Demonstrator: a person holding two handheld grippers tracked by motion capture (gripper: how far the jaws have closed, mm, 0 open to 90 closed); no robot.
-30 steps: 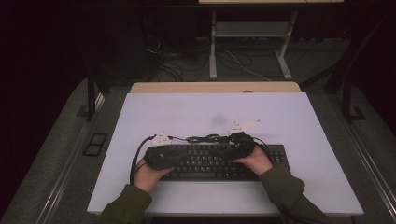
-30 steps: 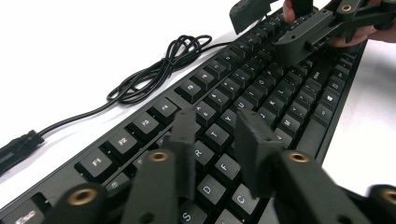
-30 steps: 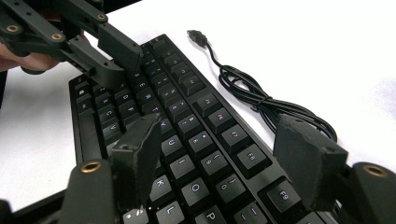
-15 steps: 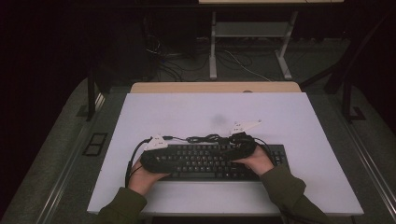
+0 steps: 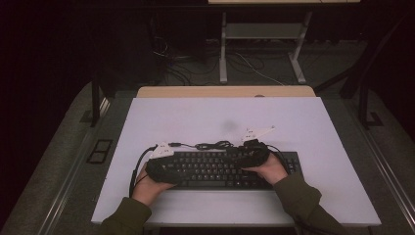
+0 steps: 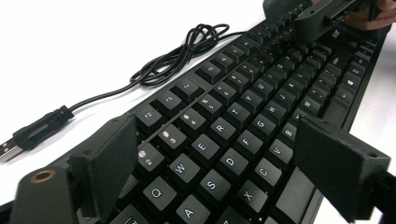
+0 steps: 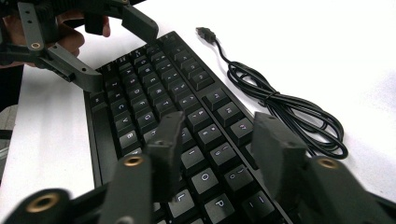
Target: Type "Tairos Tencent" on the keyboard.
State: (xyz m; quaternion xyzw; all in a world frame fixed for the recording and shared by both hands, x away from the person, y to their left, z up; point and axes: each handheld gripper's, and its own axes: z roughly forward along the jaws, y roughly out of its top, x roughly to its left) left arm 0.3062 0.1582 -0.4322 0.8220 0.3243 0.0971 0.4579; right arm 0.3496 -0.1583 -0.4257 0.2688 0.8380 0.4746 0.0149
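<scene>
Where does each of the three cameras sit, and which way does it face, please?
High view: above the person's side, looking forward and down on the table; forearms enter from below.
Left gripper view: rides the left gripper, looking along the keyboard; own open jaws.
Right gripper view: rides the right gripper, looking the opposite way.
Both gripper views share the keyboard and its coiled cable.

In the high view, we cannot read the key legends on the keyboard; both hands cover its ends at 9 and 3 o'clock. In the left gripper view, the USB plug runs off at 9 o'clock. Whether either gripper's jaws touch the keys, we cannot tell.
</scene>
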